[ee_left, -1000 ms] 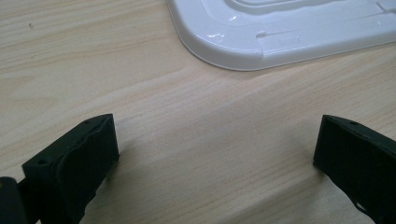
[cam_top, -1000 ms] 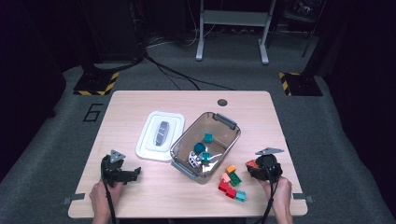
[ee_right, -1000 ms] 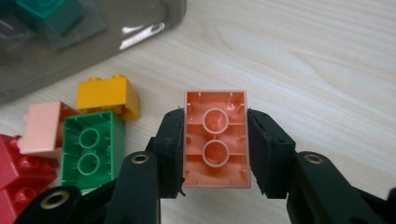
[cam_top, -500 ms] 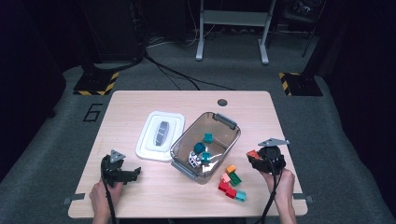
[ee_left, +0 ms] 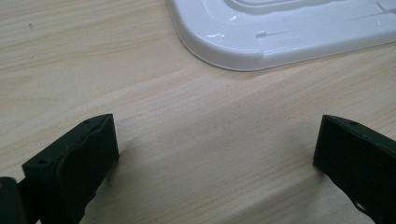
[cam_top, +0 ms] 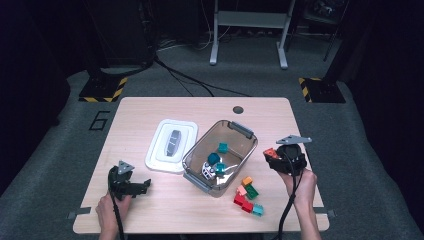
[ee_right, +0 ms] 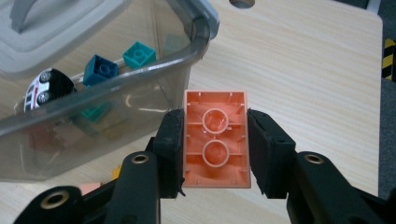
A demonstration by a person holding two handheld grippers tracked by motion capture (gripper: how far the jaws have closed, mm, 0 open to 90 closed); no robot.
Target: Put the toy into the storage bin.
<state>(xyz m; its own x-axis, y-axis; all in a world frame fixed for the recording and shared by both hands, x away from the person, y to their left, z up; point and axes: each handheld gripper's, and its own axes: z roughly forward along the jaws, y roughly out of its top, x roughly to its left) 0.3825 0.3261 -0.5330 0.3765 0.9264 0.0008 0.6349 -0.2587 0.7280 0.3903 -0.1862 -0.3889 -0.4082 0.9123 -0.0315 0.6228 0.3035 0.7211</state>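
Bricks going into the clear bin [cam_top: 197,159], judged from the layout: the job looks under way, not near done. Orange brick [ee_right: 215,138] is clamped between the right gripper's [ee_right: 215,144] jaws, underside facing the camera, lifted off the table [cam_top: 150,107] just right of the bin's right wall; in the high view the right gripper [cam_top: 280,159] sits near the right edge of the table with the brick [cam_top: 270,152] at its tip. Already in the bin: a dark blue brick [ee_right: 100,70], a teal brick [ee_right: 139,54], another teal one low against the wall [ee_right: 95,113], plus a small toy car [ee_right: 46,86]. Left on the table: a small pile [cam_top: 247,195] near the front edge, right of the bin, holding orange, pink, green, red and light blue pieces, five or so. Lid [cam_top: 171,145] lies flat on the table left of the bin, not on it. Left gripper [cam_top: 131,186] rests near the front left corner, jaws wide open with nothing between them, bare wood under them and the lid's corner [ee_left: 280,32] just ahead. Remaining work, by my read: drop the held brick into the bin, fetch the pile piece by piece, then probably fit the lid.
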